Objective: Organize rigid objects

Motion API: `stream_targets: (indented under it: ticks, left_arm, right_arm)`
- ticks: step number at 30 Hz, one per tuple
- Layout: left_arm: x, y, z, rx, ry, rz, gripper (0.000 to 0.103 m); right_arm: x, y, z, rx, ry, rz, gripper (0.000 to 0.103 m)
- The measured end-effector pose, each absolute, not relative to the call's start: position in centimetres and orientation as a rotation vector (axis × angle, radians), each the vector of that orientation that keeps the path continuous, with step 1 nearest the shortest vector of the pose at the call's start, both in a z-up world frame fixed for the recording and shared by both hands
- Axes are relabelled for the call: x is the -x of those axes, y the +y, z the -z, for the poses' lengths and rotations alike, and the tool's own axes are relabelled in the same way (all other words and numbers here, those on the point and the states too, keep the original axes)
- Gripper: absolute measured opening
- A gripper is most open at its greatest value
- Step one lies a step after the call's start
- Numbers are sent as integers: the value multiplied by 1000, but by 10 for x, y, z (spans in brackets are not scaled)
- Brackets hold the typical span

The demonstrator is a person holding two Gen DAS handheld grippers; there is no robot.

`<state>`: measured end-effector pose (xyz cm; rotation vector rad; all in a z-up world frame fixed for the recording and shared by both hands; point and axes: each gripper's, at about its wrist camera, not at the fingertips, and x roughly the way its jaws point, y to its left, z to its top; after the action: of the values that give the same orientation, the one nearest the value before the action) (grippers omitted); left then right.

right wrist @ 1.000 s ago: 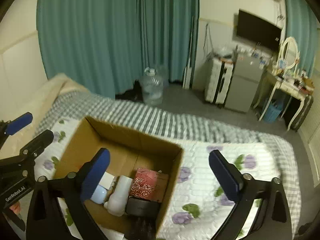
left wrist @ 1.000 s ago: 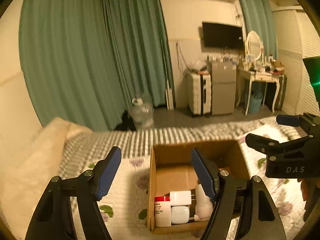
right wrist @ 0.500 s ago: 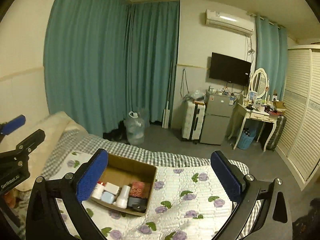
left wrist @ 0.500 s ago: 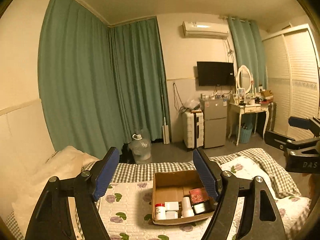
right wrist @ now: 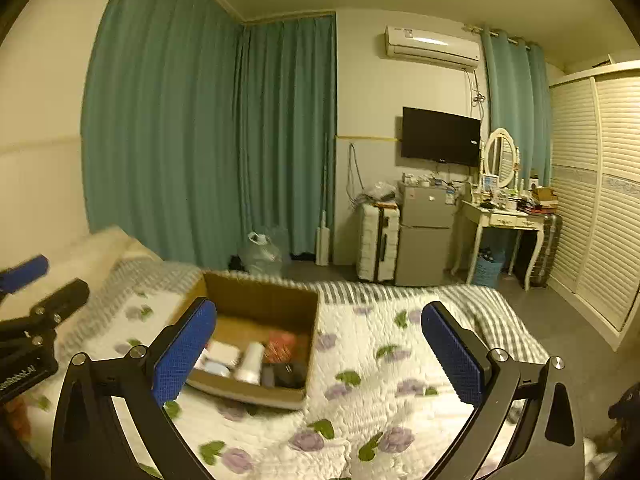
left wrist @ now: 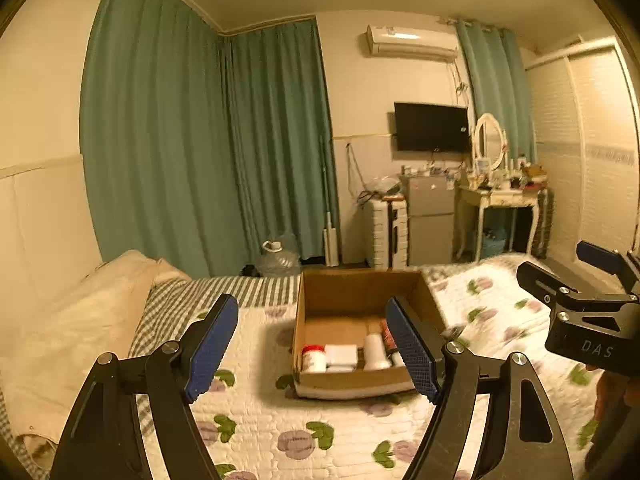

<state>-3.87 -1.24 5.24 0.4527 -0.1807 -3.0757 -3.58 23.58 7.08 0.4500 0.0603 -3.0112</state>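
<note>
An open cardboard box sits on the flowered bedspread. It also shows in the right wrist view. Inside lie a red-capped white jar, a white charger block, a white bottle, a red patterned item and a dark item. My left gripper is open and empty, above and in front of the box. My right gripper is open and empty, right of the box; it also shows at the right edge of the left wrist view.
A cream pillow lies at the bed's left. Beyond the bed stand a water jug, a white suitcase, a small fridge and a dressing table. Green curtains cover the far wall.
Both grippers were first close over the box, then pulled far up and back, and now have come down nearer to it again. Both stayed open and empty. The box contents look unchanged.
</note>
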Motion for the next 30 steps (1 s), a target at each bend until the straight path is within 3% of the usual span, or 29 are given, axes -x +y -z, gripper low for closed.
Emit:
stream_targets:
  ticks: [9, 30]
  left_arm:
    - [58, -19, -14, -629, -128, 3070, 79]
    - [58, -24, -13, -654, -83, 3065, 79]
  right_arm:
    - [68, 226, -10, -647, 93, 2990, 103]
    - [62, 225, -13, -660, 77, 2976, 103]
